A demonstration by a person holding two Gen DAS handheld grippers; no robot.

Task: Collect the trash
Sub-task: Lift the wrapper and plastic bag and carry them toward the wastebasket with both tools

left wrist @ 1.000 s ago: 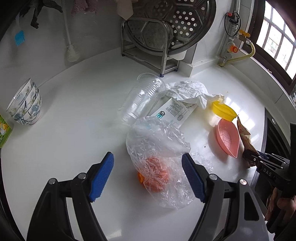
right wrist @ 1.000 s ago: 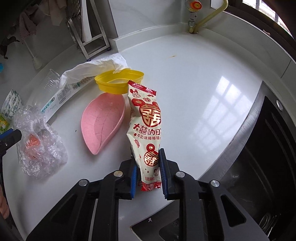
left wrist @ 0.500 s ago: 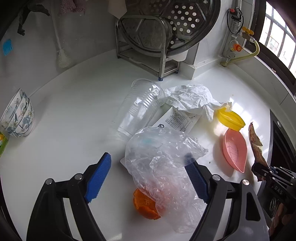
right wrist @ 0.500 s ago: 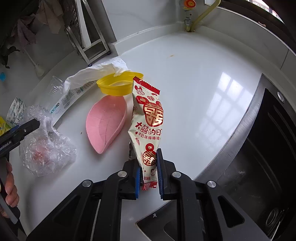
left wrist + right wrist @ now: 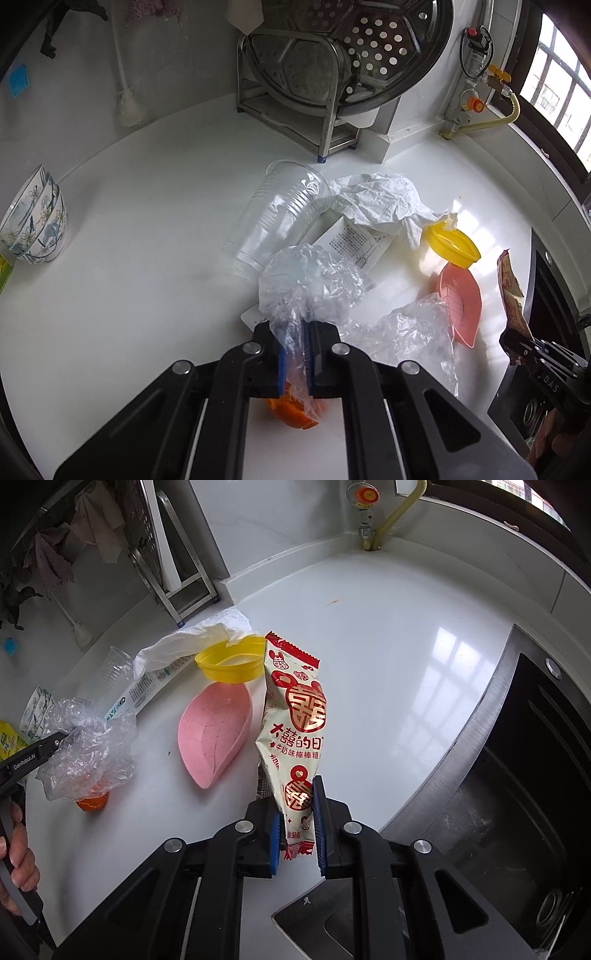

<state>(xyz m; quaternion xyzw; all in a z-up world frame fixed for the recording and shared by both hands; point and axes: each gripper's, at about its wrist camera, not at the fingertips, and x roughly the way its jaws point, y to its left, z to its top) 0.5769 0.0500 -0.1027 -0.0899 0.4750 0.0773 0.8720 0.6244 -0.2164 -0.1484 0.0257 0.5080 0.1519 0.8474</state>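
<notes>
My left gripper is shut on a crumpled clear plastic bag, lifted off the white counter. An orange peel lies under the fingers. In the right wrist view the bag hangs at the far left over the peel. My right gripper is shut on a cream and red snack wrapper, held upright above the counter; the wrapper also shows in the left wrist view. A clear plastic cup, crumpled white paper and a printed carton lie on the counter.
A yellow dish and a pink leaf-shaped dish sit to the right. Stacked bowls stand at the left. A steel rack with a steamer tray is at the back. A black sink lies right.
My left gripper closed on the plastic bag and lifted it, uncovering the orange peel. My right gripper raised the snack wrapper higher off the counter.
</notes>
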